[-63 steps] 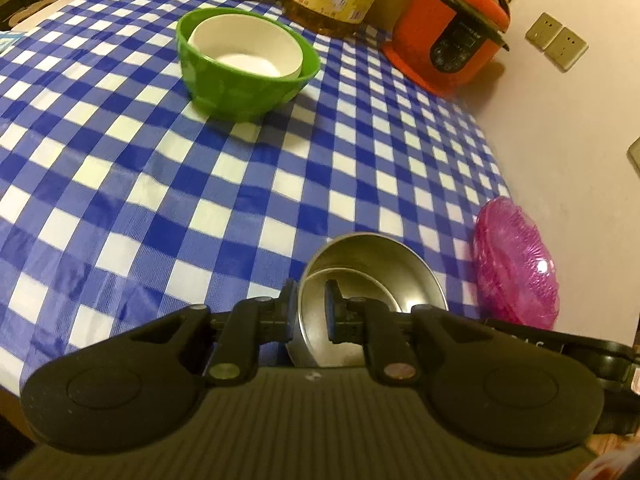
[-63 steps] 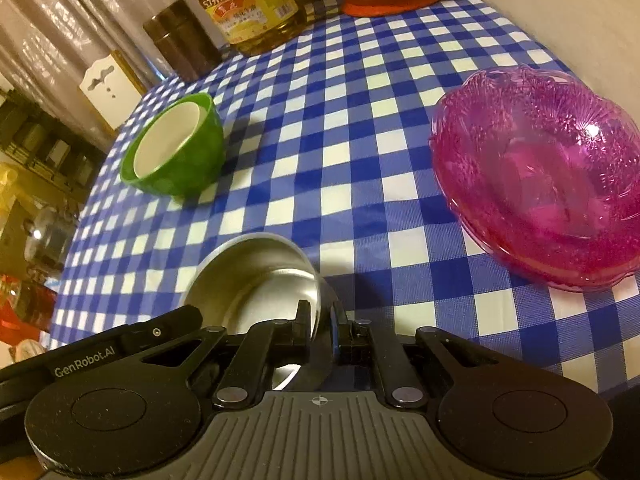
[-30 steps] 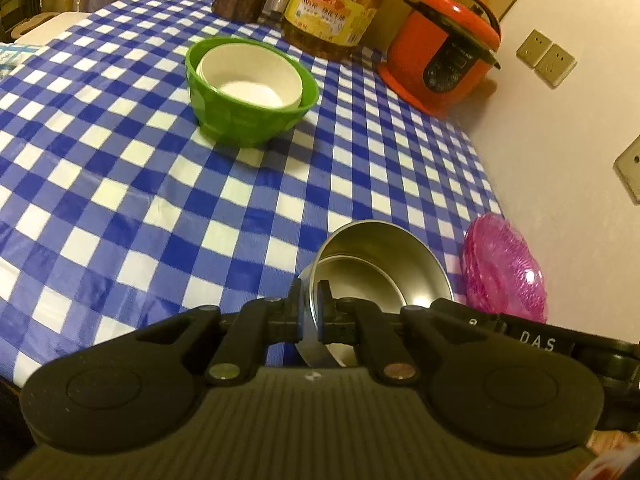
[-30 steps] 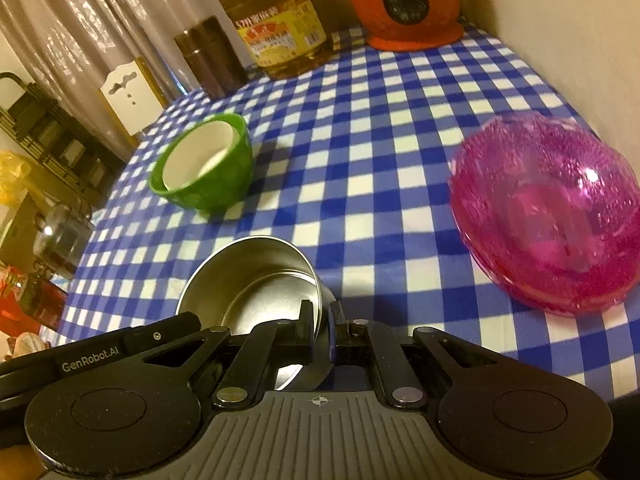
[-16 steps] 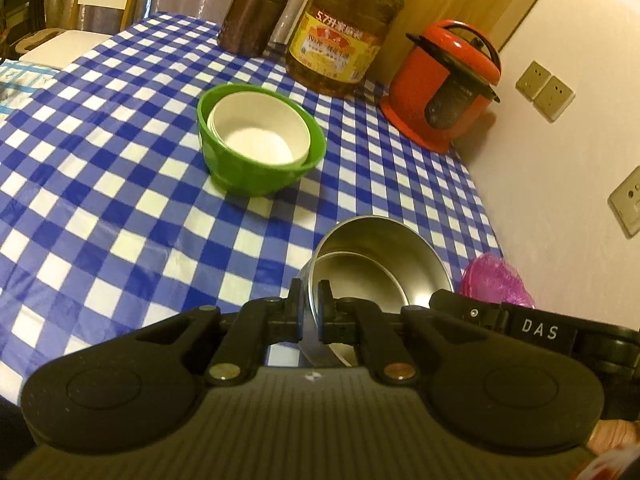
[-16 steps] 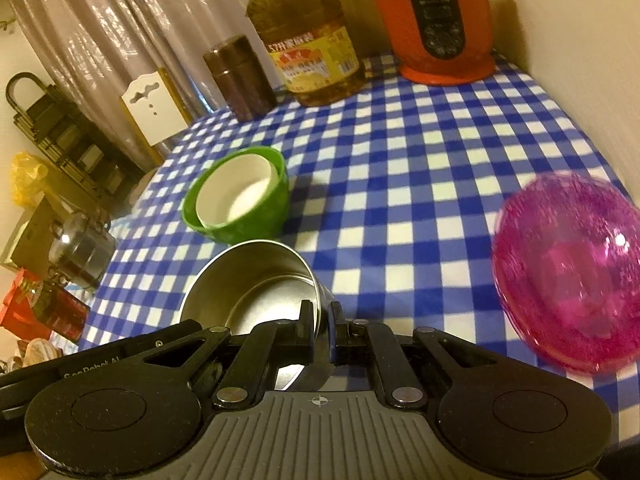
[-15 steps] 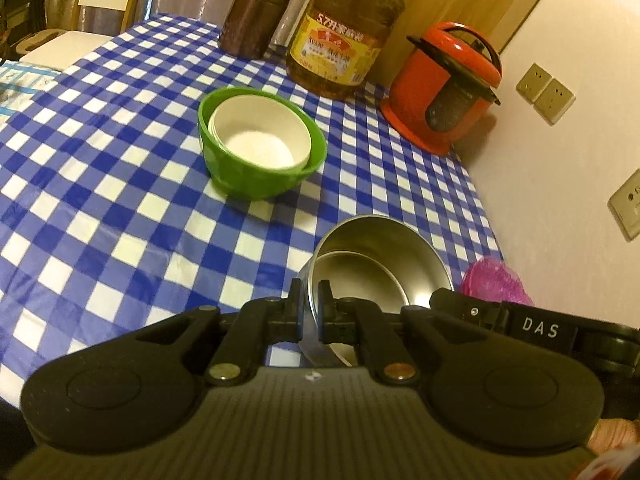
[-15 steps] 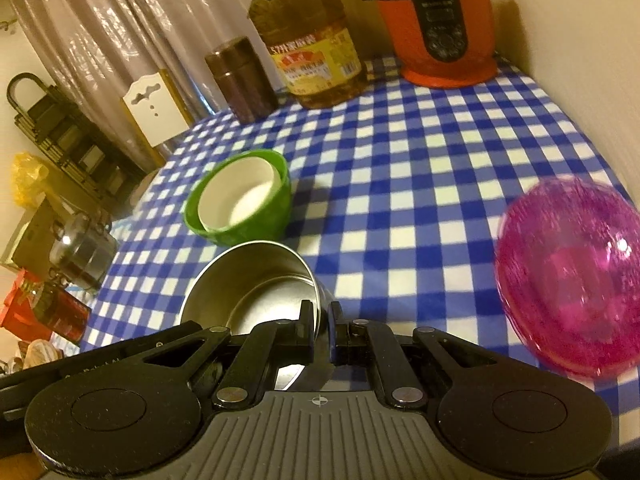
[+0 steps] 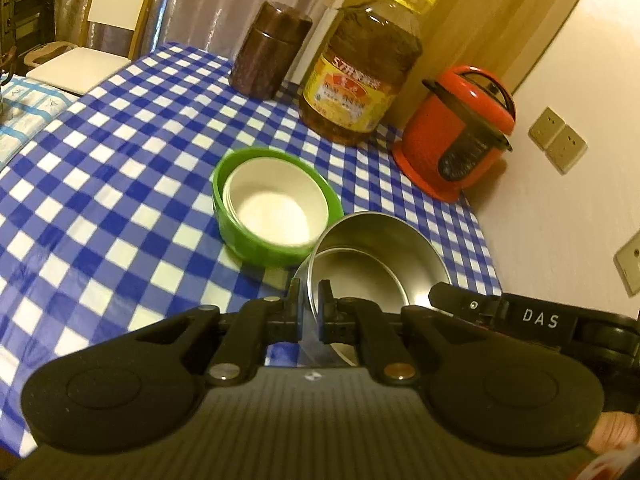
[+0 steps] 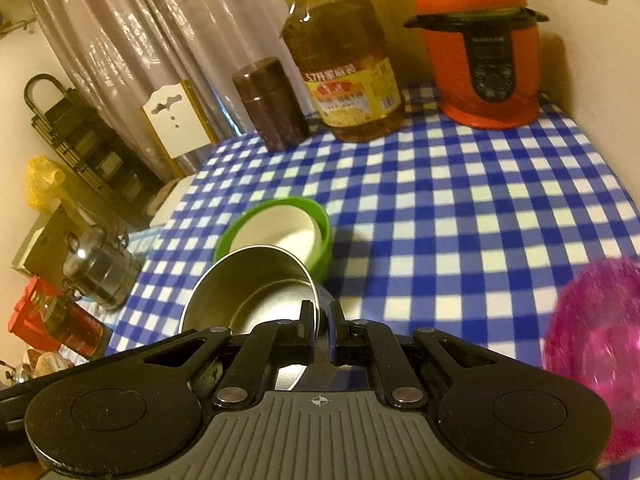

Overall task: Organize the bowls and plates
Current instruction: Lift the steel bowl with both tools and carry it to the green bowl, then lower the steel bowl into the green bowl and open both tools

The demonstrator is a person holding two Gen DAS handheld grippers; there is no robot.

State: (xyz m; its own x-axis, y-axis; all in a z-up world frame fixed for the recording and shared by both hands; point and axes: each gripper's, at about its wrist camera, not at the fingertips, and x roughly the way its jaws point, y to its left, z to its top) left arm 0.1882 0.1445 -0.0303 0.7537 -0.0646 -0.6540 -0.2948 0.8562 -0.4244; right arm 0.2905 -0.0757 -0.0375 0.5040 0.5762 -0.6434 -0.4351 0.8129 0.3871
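Between your two grippers hangs the round stainless-steel bowl (image 9: 376,264), a smaller steel bowl nested inside it, and you hold it from both sides at once. Your left gripper (image 9: 309,300) has its black fingers pressed nearly together with the bowl's thin left rim pinched between them; your right gripper (image 10: 321,322) does the same on the opposite rim, one finger inside the wall and one outside. From the left wrist view the other gripper's black body, lettered DAS, shows just past the bowl's right side. The steel bowl sits in front of the green plastic bowl (image 9: 256,240) and overlaps its near edge in both views; whether the two touch cannot be told. That green bowl stands on the blue-and-white checked tablecloth (image 9: 120,160) and carries a white bowl (image 9: 276,208) nested inside it. Off to your right, near the table edge, the pink translucent glass bowl (image 10: 596,344) appears blurred in the right wrist view. At the back of the table stand a dark brown cylindrical canister (image 9: 268,56), a big yellow-capped bottle of cooking oil (image 9: 360,72) and a red electric pressure cooker (image 9: 456,128), side by side against the wall.
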